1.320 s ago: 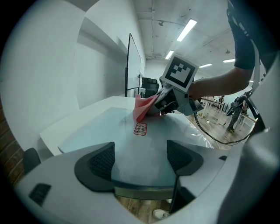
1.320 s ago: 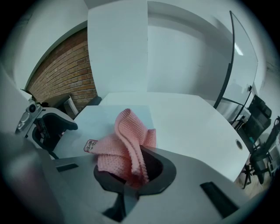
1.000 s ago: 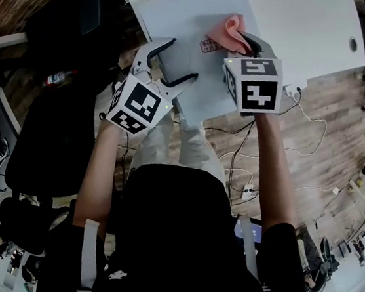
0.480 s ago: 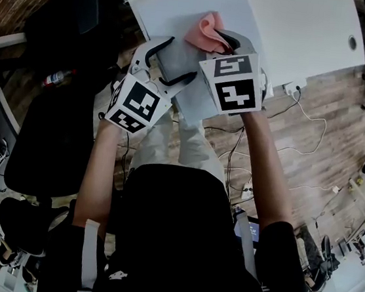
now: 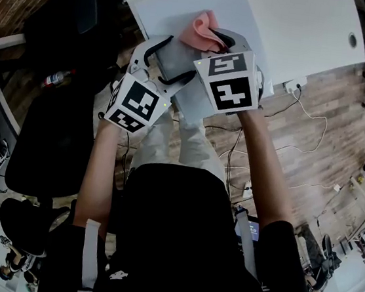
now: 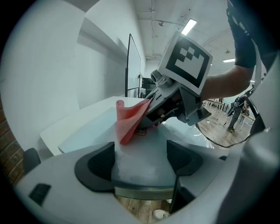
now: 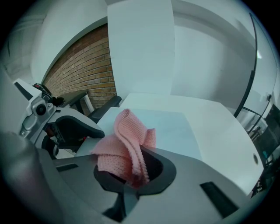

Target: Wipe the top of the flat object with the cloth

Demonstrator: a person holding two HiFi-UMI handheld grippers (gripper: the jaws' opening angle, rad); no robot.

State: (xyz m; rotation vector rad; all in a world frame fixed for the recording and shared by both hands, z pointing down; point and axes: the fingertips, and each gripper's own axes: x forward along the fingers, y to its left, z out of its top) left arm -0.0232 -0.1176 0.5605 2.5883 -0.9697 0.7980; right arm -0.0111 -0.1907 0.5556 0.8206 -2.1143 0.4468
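Since a second ago the right gripper [image 7: 133, 175] has slid across toward 9 o'clock in the head view, carrying the pink cloth [image 5: 205, 28] with it, while the left gripper [image 6: 142, 159] has stayed where it was. The right jaws are clenched on a bunch of the cloth, which sticks up in loose folds from between them. It sits over the middle of the pale board [image 7: 170, 124], covering most of a small red label [image 6: 141, 131] there. The board lies flat on the white bench [image 5: 302, 31], with its near edge toward the person. The left jaws are spread wide at that edge, at about 9 o'clock from the right gripper. Board surface shows between their pads, and they have nothing clenched; I can't tell whether they press down on it. The cloth looks knitted, light and limp, so I'd say a fat pinch through several folds suits it, leaving a loose flap below to drag on the surface. The board looks stiff, thin and smooth. My guess is that it would skate on the bench under a sideways push, so it is best steadied at the edge, well clear of the wiping path.
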